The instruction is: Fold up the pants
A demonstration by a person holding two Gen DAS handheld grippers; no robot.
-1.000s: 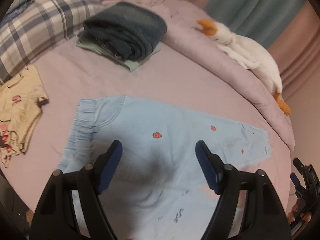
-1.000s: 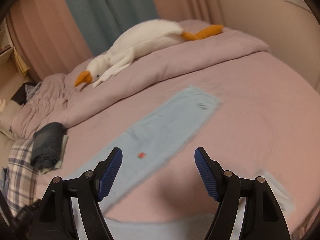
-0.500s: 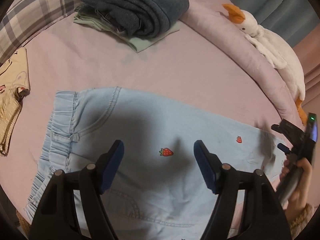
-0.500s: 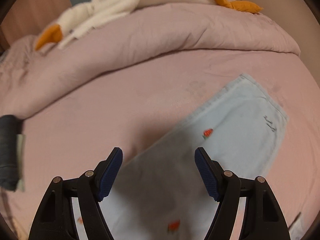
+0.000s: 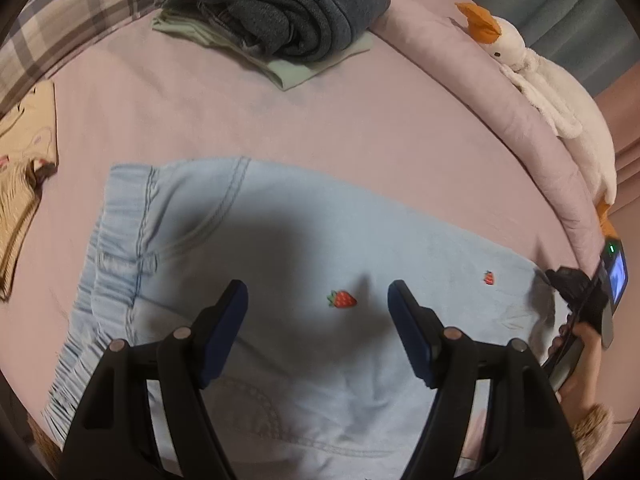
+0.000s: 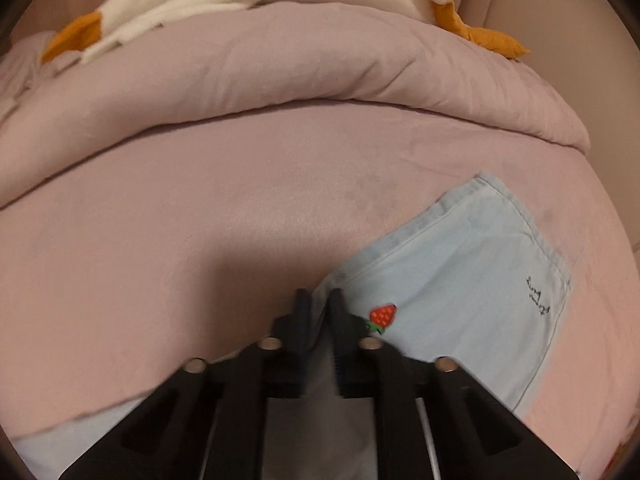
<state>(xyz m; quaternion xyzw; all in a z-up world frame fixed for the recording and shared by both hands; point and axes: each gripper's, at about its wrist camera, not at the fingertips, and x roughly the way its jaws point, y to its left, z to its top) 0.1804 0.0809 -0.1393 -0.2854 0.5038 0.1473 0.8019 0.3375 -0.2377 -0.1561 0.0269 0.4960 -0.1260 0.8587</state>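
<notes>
Light blue pants (image 5: 280, 248) with small strawberry patches lie flat on the pink bed, waistband at the left. My left gripper (image 5: 318, 300) is open and hovers above the upper part of the pants, near a strawberry patch (image 5: 342, 299). My right gripper (image 6: 319, 300) is shut on the edge of a pants leg (image 6: 460, 280), close to a strawberry patch (image 6: 382, 316). The leg's hem lies to the right. In the left wrist view the right gripper and the hand holding it (image 5: 584, 312) sit at the far right by the leg end.
A stack of folded dark and pale green clothes (image 5: 280, 20) lies at the back. A plaid pillow (image 5: 52, 28) and a beige garment (image 5: 24, 160) are at the left. A rolled pink duvet (image 6: 280, 92) with a white plush goose (image 5: 552, 92) lines the far side.
My right gripper has come down to the pants leg and shut on its edge. My left gripper has moved in lower over the pants, still open.
</notes>
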